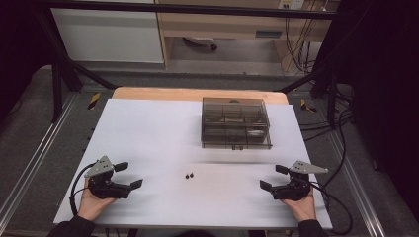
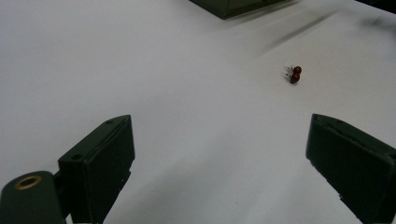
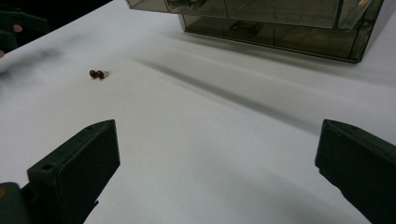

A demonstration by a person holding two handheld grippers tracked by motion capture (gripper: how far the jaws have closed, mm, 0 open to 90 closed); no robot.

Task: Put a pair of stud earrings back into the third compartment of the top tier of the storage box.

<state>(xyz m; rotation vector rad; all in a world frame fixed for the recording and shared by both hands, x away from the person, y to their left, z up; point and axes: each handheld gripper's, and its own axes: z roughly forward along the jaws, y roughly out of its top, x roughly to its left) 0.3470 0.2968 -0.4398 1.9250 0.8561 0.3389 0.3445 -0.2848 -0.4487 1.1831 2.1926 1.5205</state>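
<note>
Facing unlabelled smoky organiser box (image 1: 236, 123), red beads (image 1: 189, 175).

A white sheet (image 1: 148, 143) covers the wooden table (image 1: 148, 93). Grey carpet (image 1: 29, 123) surrounds it, with black frame legs (image 1: 57, 84) either side. Behind stand a white cabinet (image 1: 106, 34), wooden shelving (image 1: 222, 24) and perhaps dangling cables (image 1: 296, 44).

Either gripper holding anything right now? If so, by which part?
Nothing held. Left gripper and right gripper are both open and empty; the two small red parts lie on the table between them, untouched.
</note>
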